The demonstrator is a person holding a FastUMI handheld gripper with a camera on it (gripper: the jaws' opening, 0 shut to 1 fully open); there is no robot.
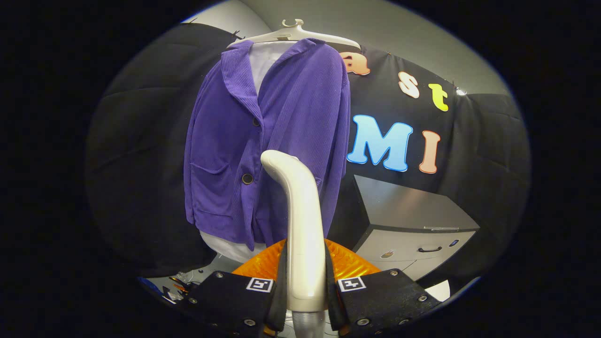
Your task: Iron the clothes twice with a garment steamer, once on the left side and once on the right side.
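Note:
A purple corduroy jacket (263, 141) hangs on a white hanger (293, 33) over a white undershirt, in front of the black cloth wall. My gripper (305, 281) is shut on the cream handle of the garment steamer (300, 206), both fingers pressing its sides. The steamer rises between the fingers and its curved head sits just in front of the jacket's lower right half, near the button line. An orange part of the steamer (347, 265) shows behind the fingers.
A grey cabinet (413, 220) with a drawer handle stands to the right of the jacket, against the black cloth. Small loose items (173, 286) lie on the floor to the left of the fingers.

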